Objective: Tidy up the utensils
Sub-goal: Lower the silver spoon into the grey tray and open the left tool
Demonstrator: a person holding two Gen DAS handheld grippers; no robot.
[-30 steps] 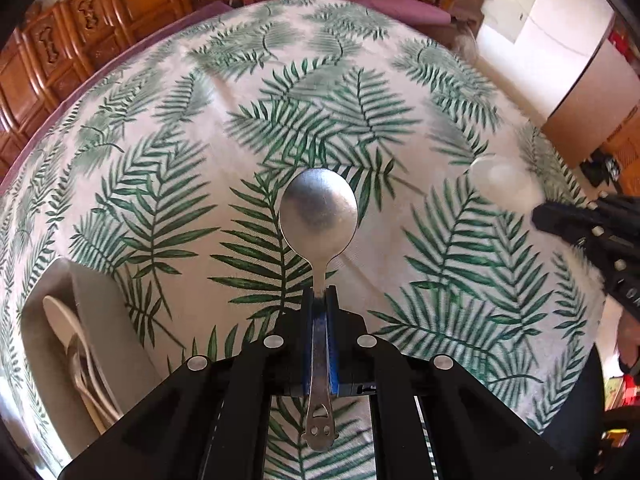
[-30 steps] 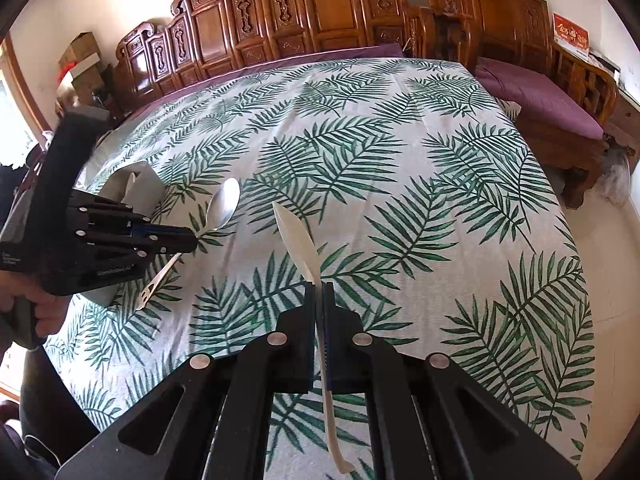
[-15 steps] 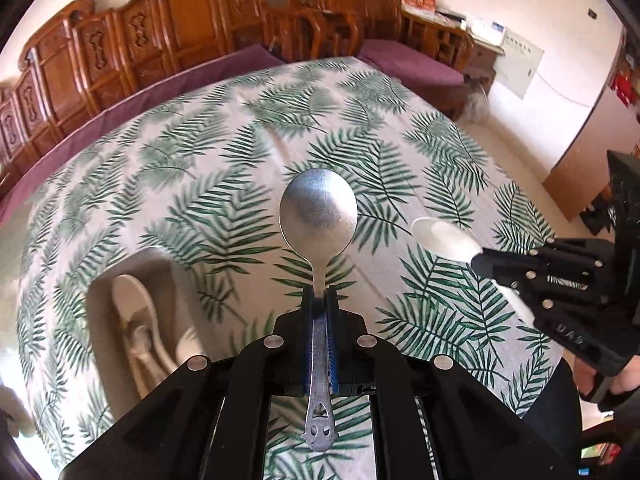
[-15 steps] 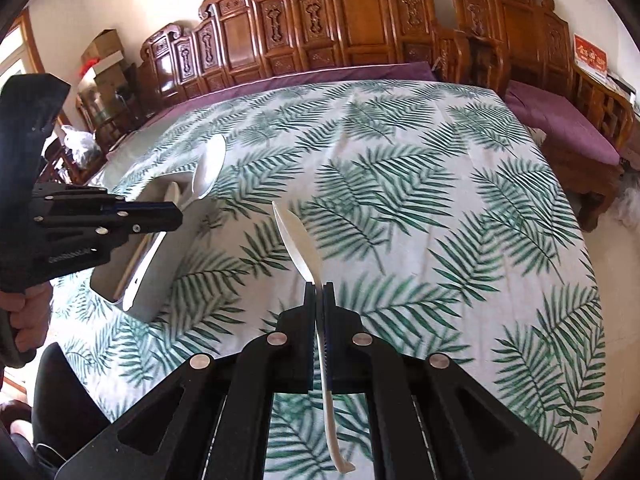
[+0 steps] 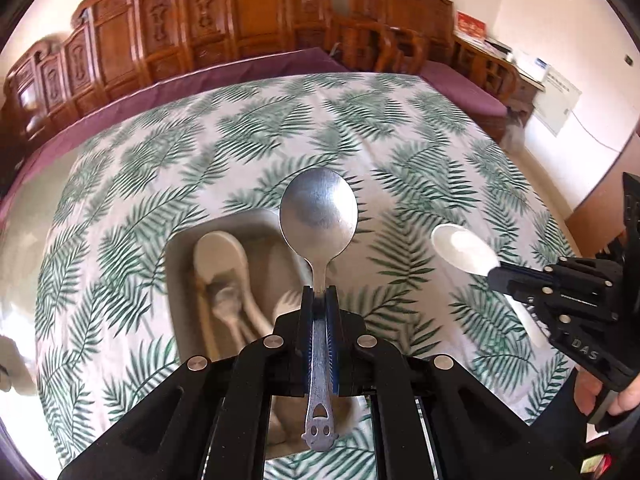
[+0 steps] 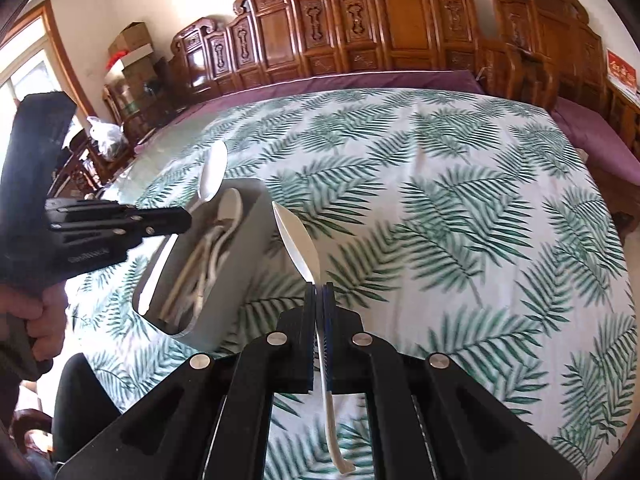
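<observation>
Spoons gripped in both tongs above the tray

Left tongs (image 5: 319, 292) are clamping a metal spoon (image 5: 319, 216) by its neck, the jaws pressing narrowly on the handle. Its bowl is sticking out ahead of the tips, while the pierced handle end is hanging back behind the jaws. Directly beneath and ahead of these tongs a grey tray (image 5: 176, 280) is sitting on the leaf-patterned worktop (image 5: 400, 140), already carrying several pale spoons and a fork, blurred.

Right tongs (image 6: 319, 286) are pinching a white spoon (image 6: 298, 240) by its handle, the jaws almost touching each other around it. Its bowl is pointing forward and upward from the tips, turned edge-on, and its curved handle end is trailing back below the jaws. From these tongs the tray (image 6: 240, 280) is lying just to the left and slightly ahead, not beneath them.

Both spoons are hanging in the air, clear of the worktop and apart from each other. A hand (image 6: 44, 320) is gripping the left tool's handle.
</observation>
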